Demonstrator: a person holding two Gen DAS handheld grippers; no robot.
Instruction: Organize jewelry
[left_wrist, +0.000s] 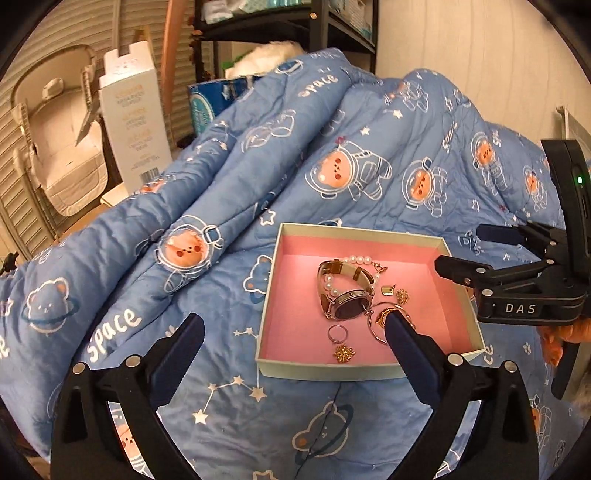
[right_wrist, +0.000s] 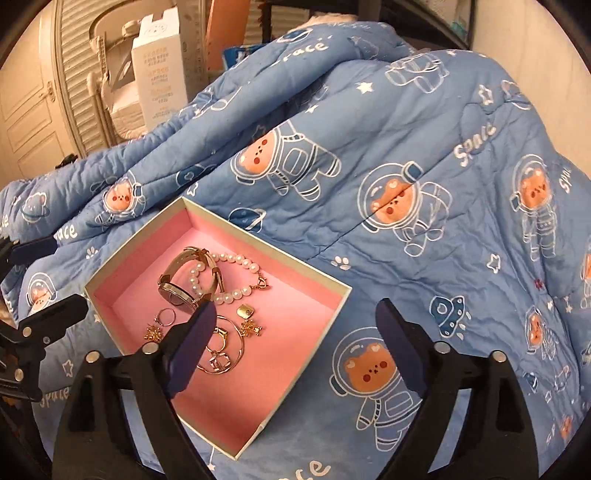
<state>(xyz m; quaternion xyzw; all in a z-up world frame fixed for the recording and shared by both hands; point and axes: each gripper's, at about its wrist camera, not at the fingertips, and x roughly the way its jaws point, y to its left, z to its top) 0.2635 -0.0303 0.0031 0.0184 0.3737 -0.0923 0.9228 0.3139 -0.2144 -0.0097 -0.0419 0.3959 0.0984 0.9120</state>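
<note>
A pink-lined box (left_wrist: 291, 295) (right_wrist: 280, 369) lies on a blue quilt. In it are a watch (left_wrist: 347, 304) (right_wrist: 177, 291), a pearl bracelet (left_wrist: 356, 260) (right_wrist: 236, 260), a thin ring (left_wrist: 337, 334) (right_wrist: 167, 316), gold hoops (left_wrist: 376, 325) (right_wrist: 225, 354) and small gold earrings (left_wrist: 344, 353) (right_wrist: 153, 333). My left gripper (left_wrist: 293, 330) is open and empty, its right finger over the box's near side. My right gripper (right_wrist: 295, 321) is open and empty over the box's right corner; it also shows in the left wrist view (left_wrist: 458, 251).
The blue space-bear quilt (left_wrist: 229, 177) (right_wrist: 406, 147) is bunched in folds behind the box. A white carton (left_wrist: 133, 110) (right_wrist: 159, 66), a beige baby seat (left_wrist: 55, 136) and a dark shelf (left_wrist: 280, 26) stand at the back.
</note>
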